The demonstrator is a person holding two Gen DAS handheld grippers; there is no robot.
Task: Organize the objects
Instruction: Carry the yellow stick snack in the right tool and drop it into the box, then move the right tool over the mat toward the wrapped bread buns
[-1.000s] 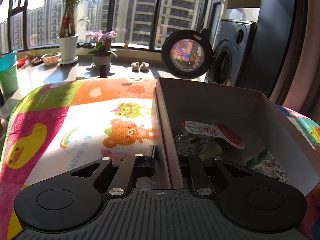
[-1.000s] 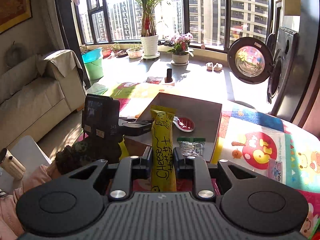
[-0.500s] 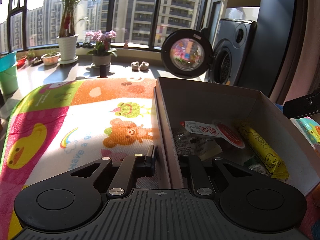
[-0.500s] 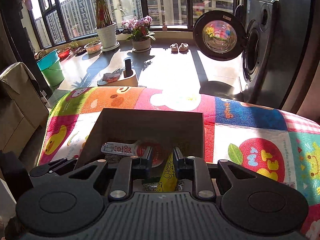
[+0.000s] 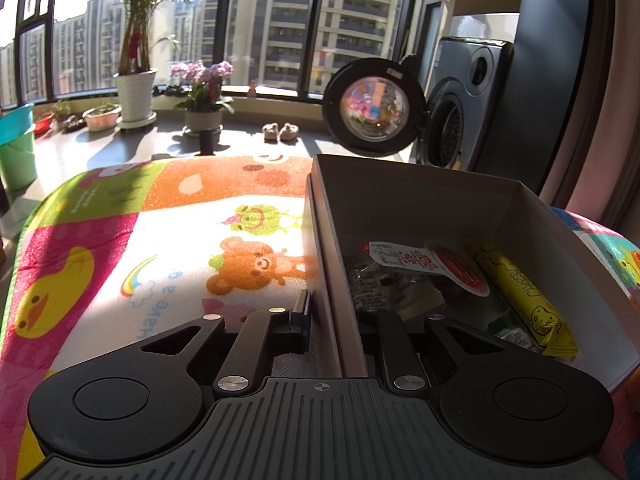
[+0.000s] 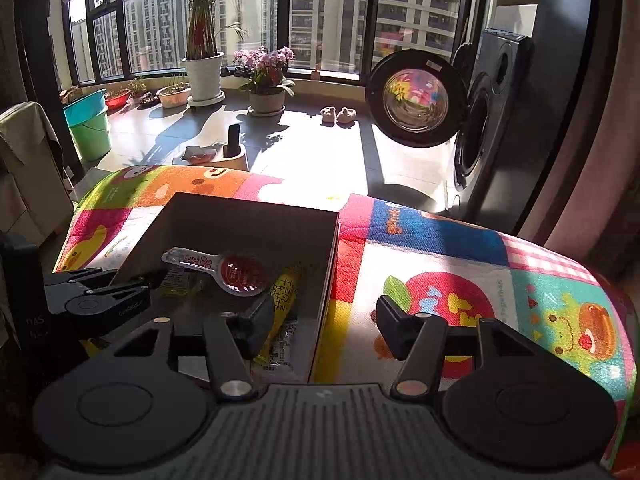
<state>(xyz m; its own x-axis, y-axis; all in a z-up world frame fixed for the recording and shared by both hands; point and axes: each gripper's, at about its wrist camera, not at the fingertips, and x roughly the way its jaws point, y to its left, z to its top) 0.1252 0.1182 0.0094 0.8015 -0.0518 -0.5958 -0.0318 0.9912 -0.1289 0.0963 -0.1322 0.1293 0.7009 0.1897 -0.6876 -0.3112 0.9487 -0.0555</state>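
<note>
Opening our right gripper (image 6: 320,320), we have just released the yellow cheese stick (image 5: 520,292) into the box (image 5: 400,196); left gripper (image 5: 332,316) stays clenched on its wall.

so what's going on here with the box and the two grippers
A person is tidying snack packets into a cardboard box on a colourful play mat. The left gripper is clamped on the box's side wall, steadying it. The right gripper has just been opening and nothing is between its fingers now; the yellow cheese stick packet it carried a moment ago lies inside the box beside a red-lidded sauce cup and other wrappers.
</note>
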